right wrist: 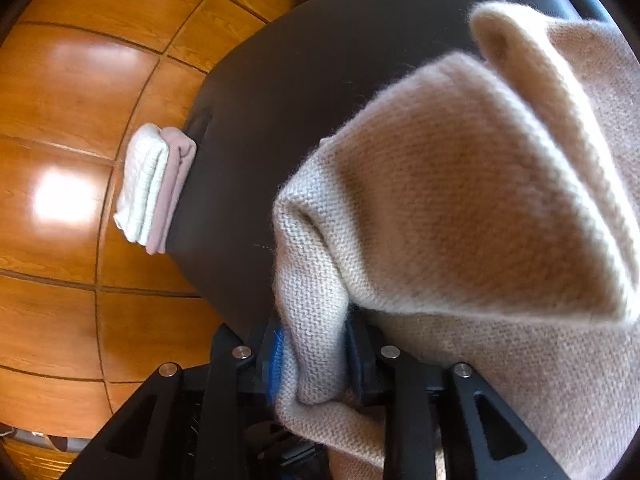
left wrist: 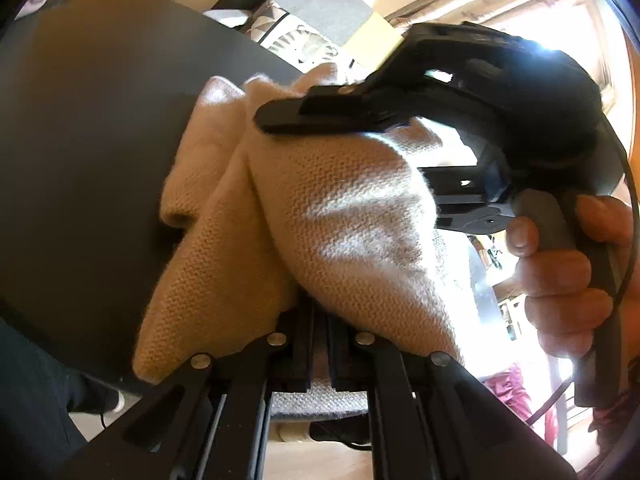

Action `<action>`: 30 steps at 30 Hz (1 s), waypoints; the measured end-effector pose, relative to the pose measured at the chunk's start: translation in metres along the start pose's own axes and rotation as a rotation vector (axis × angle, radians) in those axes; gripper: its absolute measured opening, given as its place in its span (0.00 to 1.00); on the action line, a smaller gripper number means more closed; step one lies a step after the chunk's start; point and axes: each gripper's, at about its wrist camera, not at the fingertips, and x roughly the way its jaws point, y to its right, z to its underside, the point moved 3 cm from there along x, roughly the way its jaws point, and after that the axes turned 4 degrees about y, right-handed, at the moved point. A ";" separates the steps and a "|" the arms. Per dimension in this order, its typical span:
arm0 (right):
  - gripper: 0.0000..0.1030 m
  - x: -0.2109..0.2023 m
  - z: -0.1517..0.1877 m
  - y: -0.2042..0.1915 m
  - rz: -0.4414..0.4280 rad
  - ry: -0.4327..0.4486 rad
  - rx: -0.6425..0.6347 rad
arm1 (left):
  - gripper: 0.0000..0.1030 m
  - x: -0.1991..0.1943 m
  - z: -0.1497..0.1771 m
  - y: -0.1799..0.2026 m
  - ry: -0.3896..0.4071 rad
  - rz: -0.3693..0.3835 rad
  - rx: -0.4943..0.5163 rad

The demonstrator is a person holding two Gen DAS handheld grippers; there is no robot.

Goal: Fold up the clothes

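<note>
A cream knitted sweater point(left wrist: 320, 208) hangs bunched above a dark round table point(left wrist: 88, 128). My left gripper point(left wrist: 318, 344) is shut on a fold of it; the fabric spills over the fingers. In the right wrist view the same sweater point(right wrist: 460, 200) fills the right half, and my right gripper point(right wrist: 316, 364) is shut on a thick fold between its blue-padded fingers point(right wrist: 276, 356). The right gripper's black body point(left wrist: 460, 92) and the hand holding it show in the left wrist view, above and right of the sweater.
A stack of folded clothes, white on pale mauve point(right wrist: 154, 188), lies at the left edge of the dark table point(right wrist: 256, 112). Orange-brown tiled floor point(right wrist: 64, 120) surrounds the table. A patterned chair or cushion point(left wrist: 304, 40) stands beyond the table.
</note>
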 end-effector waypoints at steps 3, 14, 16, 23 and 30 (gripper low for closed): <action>0.29 -0.003 0.001 -0.013 -0.006 -0.023 -0.030 | 0.05 -0.006 -0.001 -0.008 0.006 0.005 -0.053; 0.29 -0.086 0.022 -0.022 -0.015 0.164 -0.187 | 0.10 -0.044 -0.018 -0.035 0.140 -0.076 -0.187; 0.29 -0.100 0.022 -0.001 0.027 0.211 -0.142 | 0.12 -0.056 -0.024 -0.041 0.185 -0.096 -0.205; 0.29 -0.085 0.032 0.028 0.055 0.193 -0.132 | 0.27 -0.073 -0.041 -0.069 0.245 -0.154 -0.292; 0.27 -0.012 0.071 -0.032 0.127 0.050 -0.522 | 0.28 -0.098 -0.071 -0.094 0.349 -0.222 -0.287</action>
